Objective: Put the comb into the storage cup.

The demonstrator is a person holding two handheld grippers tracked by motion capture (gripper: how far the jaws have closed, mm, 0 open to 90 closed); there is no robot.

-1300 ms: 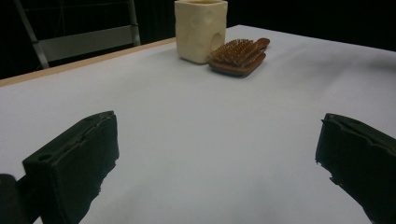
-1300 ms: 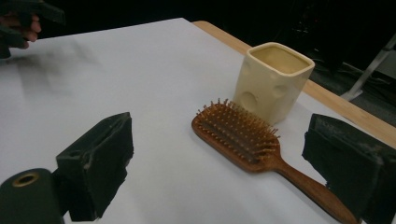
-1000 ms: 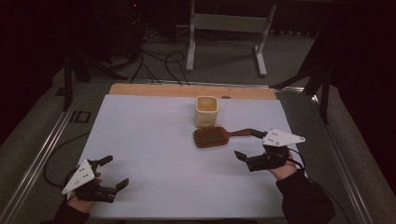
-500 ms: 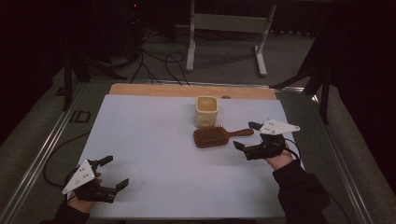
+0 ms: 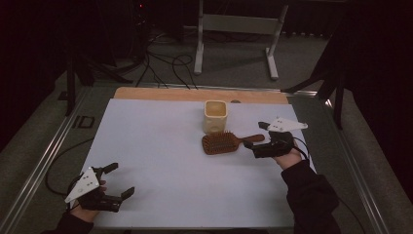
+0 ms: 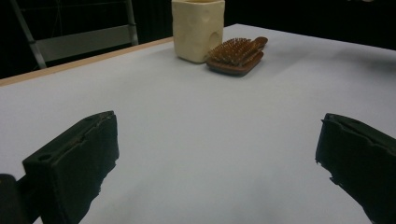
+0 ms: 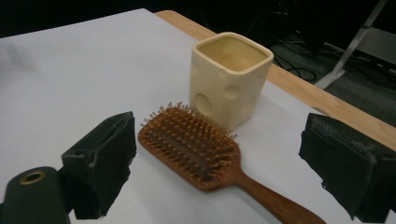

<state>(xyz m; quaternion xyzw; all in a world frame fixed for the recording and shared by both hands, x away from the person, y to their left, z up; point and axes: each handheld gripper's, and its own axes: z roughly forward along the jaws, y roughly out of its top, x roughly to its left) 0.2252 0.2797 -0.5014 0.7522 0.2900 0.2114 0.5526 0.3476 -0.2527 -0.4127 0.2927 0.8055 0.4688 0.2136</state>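
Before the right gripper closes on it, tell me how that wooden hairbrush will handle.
The hairbrush looks like rigid wood, so it probably won't flex. Lying flat with bristles up, it should slide rather than roll if nudged. Lifted by its narrow handle between the open right gripper, the heavier head may droop.

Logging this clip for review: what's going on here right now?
A person holds a gripper in each hand over a white table. The right gripper, jaws open, sits at the handle of a wooden hairbrush lying bristles-up beside a cream cup. The left gripper rests open, apart from both. Nothing is grasped.
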